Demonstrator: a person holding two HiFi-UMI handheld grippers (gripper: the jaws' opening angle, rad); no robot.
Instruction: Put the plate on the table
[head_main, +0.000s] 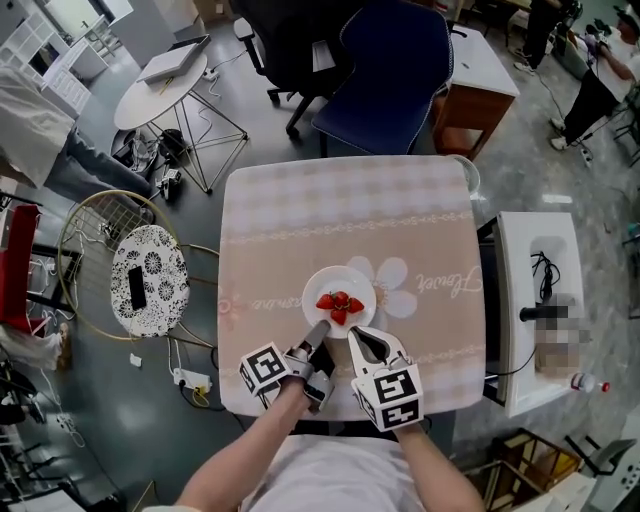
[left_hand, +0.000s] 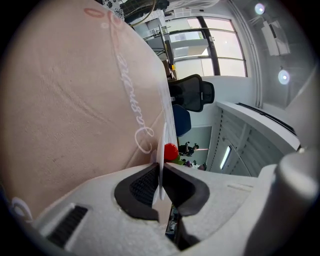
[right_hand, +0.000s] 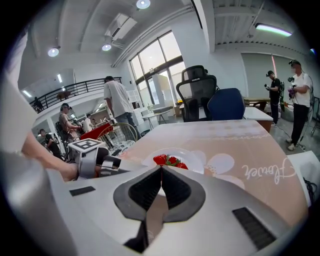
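A white plate (head_main: 325, 280) with a few red strawberries (head_main: 340, 302) lies on the near middle of the table (head_main: 300, 210), which has a pink-beige cloth. My left gripper (head_main: 320, 331) is shut on the plate's near rim. In the left gripper view the rim (left_hand: 162, 145) runs edge-on between the pads (left_hand: 142, 187), with a strawberry (left_hand: 171, 151) beyond. My right gripper (head_main: 358, 336) sits just right of it at the plate's near edge. Its jaws (right_hand: 161, 169) are shut with nothing between them, and the plate (right_hand: 192, 156) and strawberries (right_hand: 169, 160) lie just ahead.
A blue chair (head_main: 385, 70) and a black office chair (head_main: 290, 40) stand beyond the table's far edge. A white cabinet (head_main: 535, 250) is close on the right. On the left are a patterned stool (head_main: 148, 280) inside a wire ring and a round side table (head_main: 170, 85).
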